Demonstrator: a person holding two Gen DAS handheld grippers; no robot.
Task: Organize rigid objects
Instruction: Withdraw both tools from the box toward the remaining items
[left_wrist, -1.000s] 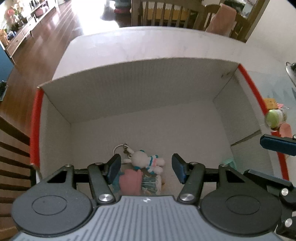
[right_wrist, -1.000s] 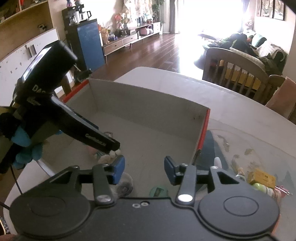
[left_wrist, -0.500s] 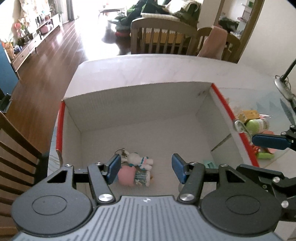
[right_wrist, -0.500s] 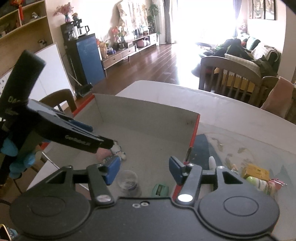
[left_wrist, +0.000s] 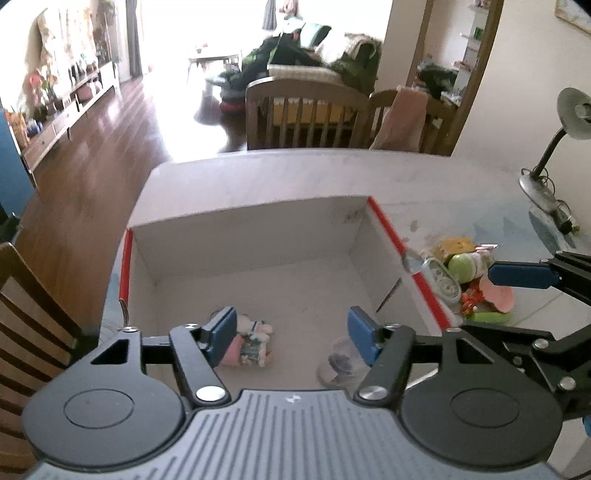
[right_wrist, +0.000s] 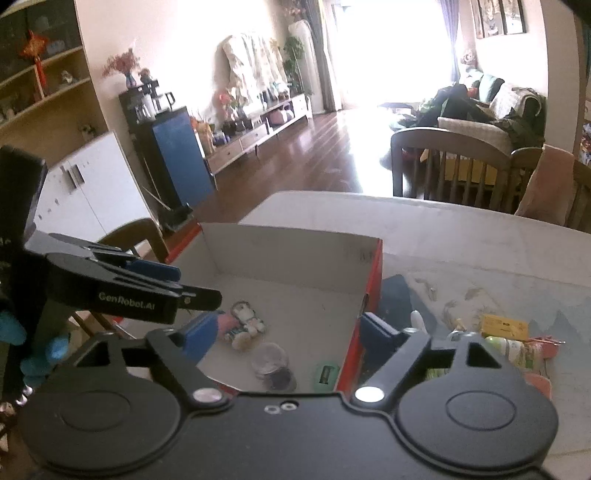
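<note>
We see the pale worktop carrying a red-edged cardboard box. Over the box, our left hand-held gripper and right hand-held gripper have both just been opening, nothing between their jaws. Inside the box lie a plush keychain, a clear jar and a small green sharpener.

Sunlit window, dark wood floor, wooden chairs.

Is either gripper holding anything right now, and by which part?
Nothing is held. The left gripper and right gripper are both open above the box.
</note>
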